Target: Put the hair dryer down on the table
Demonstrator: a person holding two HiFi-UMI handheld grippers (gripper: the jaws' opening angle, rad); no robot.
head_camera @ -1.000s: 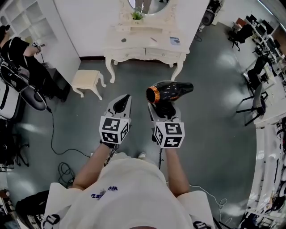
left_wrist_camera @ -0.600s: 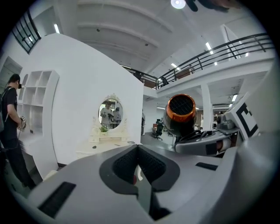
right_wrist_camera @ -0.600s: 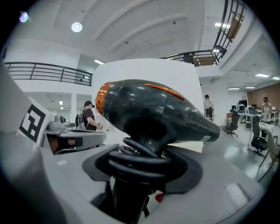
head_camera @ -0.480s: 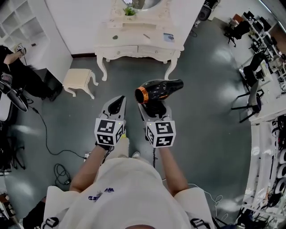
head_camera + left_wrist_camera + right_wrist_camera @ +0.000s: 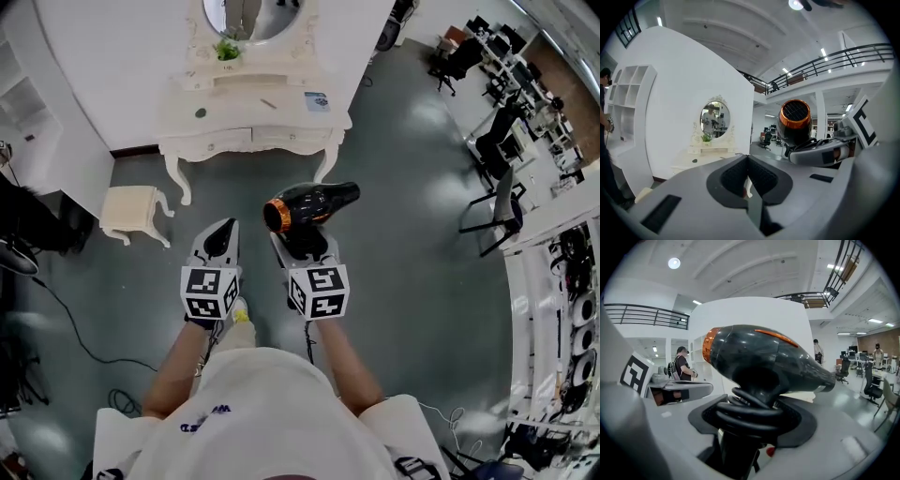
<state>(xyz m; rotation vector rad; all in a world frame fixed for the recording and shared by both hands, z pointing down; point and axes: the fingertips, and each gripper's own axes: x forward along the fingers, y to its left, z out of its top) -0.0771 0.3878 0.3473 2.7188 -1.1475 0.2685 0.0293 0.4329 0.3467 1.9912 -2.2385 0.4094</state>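
Carrying stage only: the right gripper (image 5: 305,242) fingers pinch the glossy black, orange-ringed hair dryer (image 5: 309,203) above the grey floor (image 5: 403,234). The white vanity surface (image 5: 253,122) lies at 12 o'clock, well apart. The left gripper (image 5: 222,236) fingers are pressed together, empty.

Hair dryer (image 5: 764,357) handle hidden under coiled cord (image 5: 750,411); table (image 5: 234,112) items indistinct.

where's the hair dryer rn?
Hair dryer is at head view centre, clamped by its handle in the right gripper, over the floor, short of the white dressing table.
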